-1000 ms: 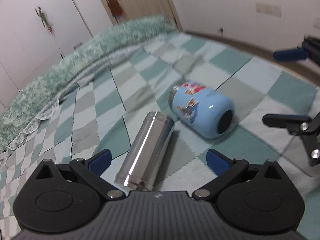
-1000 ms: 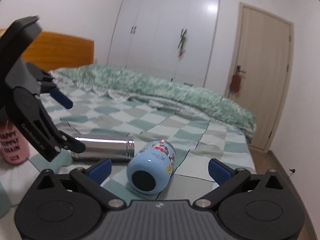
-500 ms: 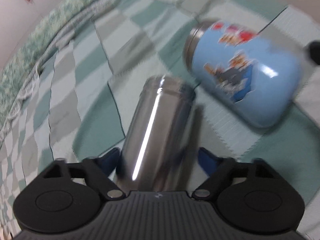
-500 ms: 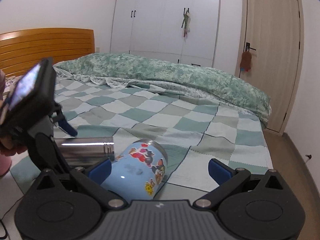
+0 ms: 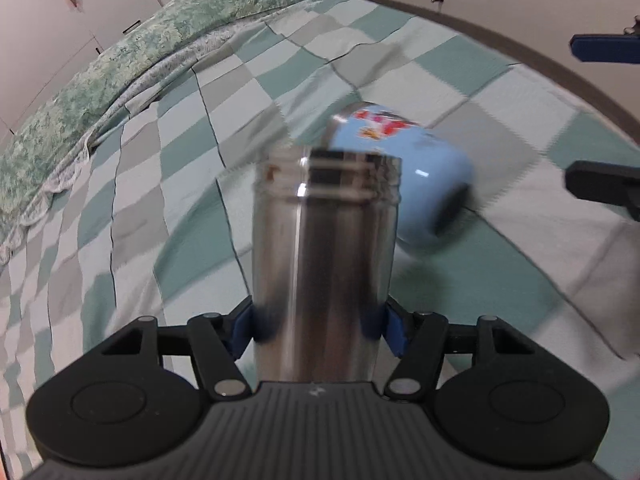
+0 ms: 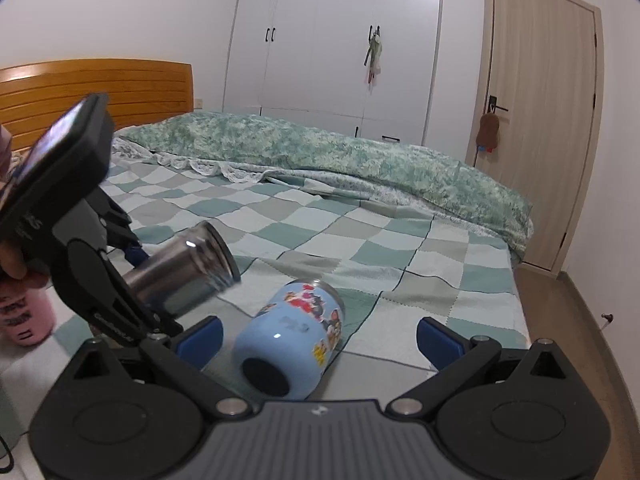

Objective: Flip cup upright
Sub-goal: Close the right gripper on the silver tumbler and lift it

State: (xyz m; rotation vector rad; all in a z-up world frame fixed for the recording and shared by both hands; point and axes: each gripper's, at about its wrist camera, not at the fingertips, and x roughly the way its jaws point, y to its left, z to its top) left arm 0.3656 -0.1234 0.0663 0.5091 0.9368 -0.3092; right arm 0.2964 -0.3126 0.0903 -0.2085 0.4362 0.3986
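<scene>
My left gripper (image 5: 320, 330) is shut on a steel cup (image 5: 324, 256) near its base and holds it lifted off the bed, tilted with its threaded mouth up and away. The steel cup (image 6: 188, 272) and the left gripper (image 6: 138, 254) show at the left of the right wrist view. A light blue cartoon cup (image 6: 290, 346) lies on its side on the checked bedspread (image 6: 360, 240), its base toward my right gripper (image 6: 318, 340), which is open and empty just in front of it. The blue cup (image 5: 416, 184) lies behind the steel cup in the left wrist view.
A pink cup (image 6: 24, 316) stands at the far left of the bed. A rumpled green blanket (image 6: 340, 156) lies along the far side. A wooden headboard (image 6: 96, 92), white wardrobes (image 6: 332, 40) and a door (image 6: 540, 128) stand behind. The floor (image 6: 560, 312) is at right.
My left gripper closed on the steel cup and lifted it off the bed, tilting its mouth upward. My right gripper stayed open near the blue cup.
</scene>
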